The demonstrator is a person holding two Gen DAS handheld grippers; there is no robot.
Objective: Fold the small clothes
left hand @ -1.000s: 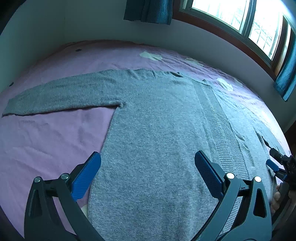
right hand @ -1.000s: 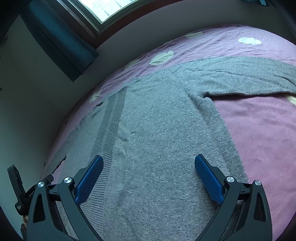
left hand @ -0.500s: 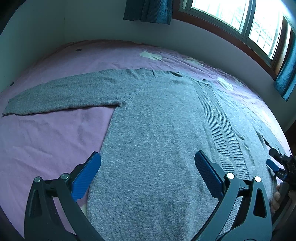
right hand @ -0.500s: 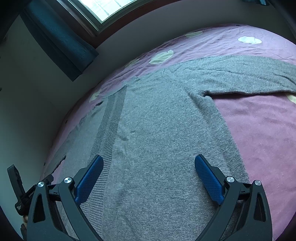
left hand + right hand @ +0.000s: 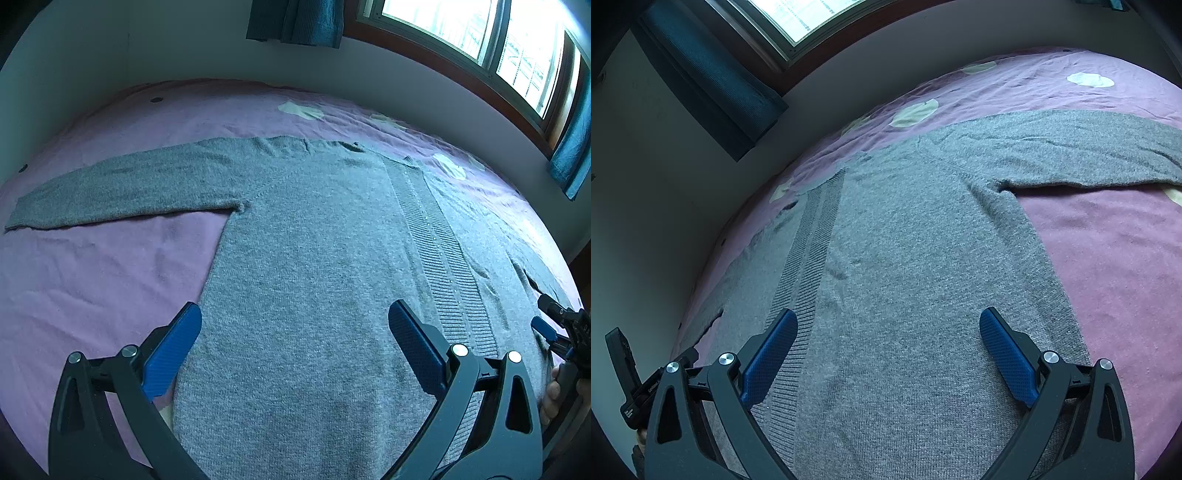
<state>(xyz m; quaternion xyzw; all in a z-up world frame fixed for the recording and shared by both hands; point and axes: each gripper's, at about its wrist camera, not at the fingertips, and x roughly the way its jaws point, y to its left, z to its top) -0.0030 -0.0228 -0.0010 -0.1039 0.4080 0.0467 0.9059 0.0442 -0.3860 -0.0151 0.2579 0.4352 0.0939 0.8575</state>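
We hold the left gripper [image 5: 294, 332] with its blue pads [image 5: 171, 349] spread wide, grasping nothing, hovering over the lower body of the grey sweater [image 5: 314, 258]. Our right gripper [image 5: 888, 334] is likewise released, jaws wide apart, above the same hem area on the other half; its tip also shows at the right edge of the left wrist view.

Against the frames from a second and half a second ago, almost nothing has changed: both grippers sit where they were, and the sweater lies as it did, apart from a very slight shift of framing.

The sweater is spread flat, front up, on the purple bedsheet [image 5: 92, 277]. A ribbed button band [image 5: 436, 236] runs down its middle. One sleeve [image 5: 122, 188] stretches straight out to the left in the left wrist view, and the other sleeve [image 5: 1071, 147] reaches out to the right in the right wrist view.

Pale spots [image 5: 914, 112] dot the sheet beyond the collar. Past the bed stand a wall, a bright window [image 5: 480, 40] and teal curtains [image 5: 709, 81].
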